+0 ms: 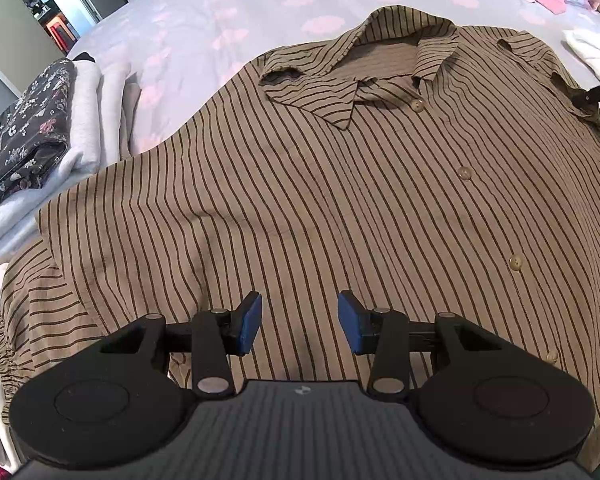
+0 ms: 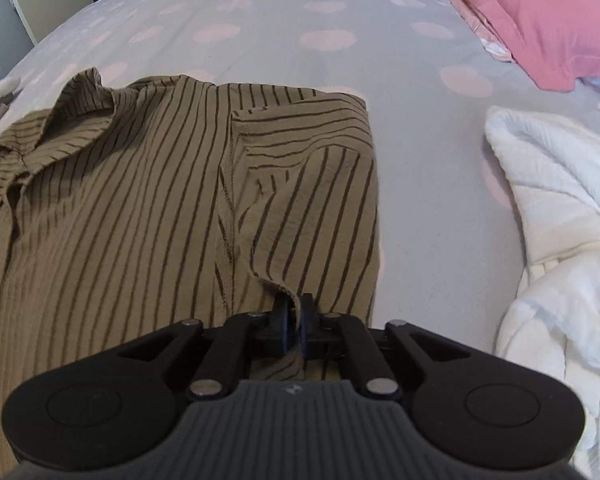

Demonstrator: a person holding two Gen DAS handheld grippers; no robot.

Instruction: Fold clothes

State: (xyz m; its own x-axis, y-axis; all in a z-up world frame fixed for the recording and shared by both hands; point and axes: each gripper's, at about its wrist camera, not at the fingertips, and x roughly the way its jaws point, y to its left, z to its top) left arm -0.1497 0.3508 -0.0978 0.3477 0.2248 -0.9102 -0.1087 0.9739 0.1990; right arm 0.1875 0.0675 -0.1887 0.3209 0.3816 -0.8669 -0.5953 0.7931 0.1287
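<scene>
On bed (image 2: 400, 160), right gripper (image 2: 295, 320) pinching striped shirt (image 1: 300, 200) sleeve, left gripper (image 1: 299, 322) fingers parted

Pink pillow (image 2: 540, 12) w/ polka-dot bedsheet (image 2: 300, 40)

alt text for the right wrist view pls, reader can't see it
The right gripper is shut on the edge of a folded-over sleeve of a brown striped shirt spread on a polka-dot bedspread. A white garment lies to the right, a pink pillow beyond.
</scene>
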